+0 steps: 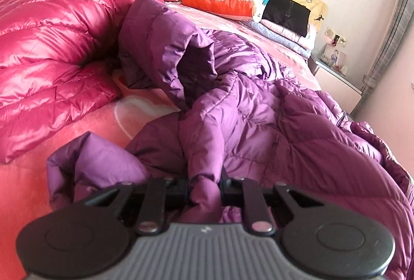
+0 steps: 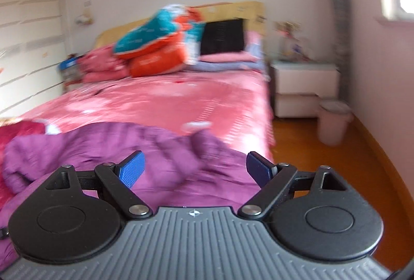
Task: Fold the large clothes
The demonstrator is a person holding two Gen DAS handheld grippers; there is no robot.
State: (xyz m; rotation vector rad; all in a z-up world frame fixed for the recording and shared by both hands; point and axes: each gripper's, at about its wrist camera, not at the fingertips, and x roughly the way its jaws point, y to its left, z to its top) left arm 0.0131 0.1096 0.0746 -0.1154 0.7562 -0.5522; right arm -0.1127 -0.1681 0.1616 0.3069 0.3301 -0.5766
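The purple coat (image 1: pixel 258 109) lies crumpled on the bed (image 1: pixel 31 176); it looks puffy, light and slick. The left gripper (image 1: pixel 204 192) is clamped on a bunched fold at its near edge. The right gripper (image 2: pixel 195 168) gapes empty above it; a hem or seam should slip less than padding.

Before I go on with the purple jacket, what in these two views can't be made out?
- Left gripper pads: left wrist view, buried in the purple jacket fold they pinch.
- Jacket's right edge: same view, cut off by the frame.
- Jacket's shape: right wrist view, smeared by motion blur; right gripper open, empty.
- Black item lettering: too small.
- Red jacket: cut off left.
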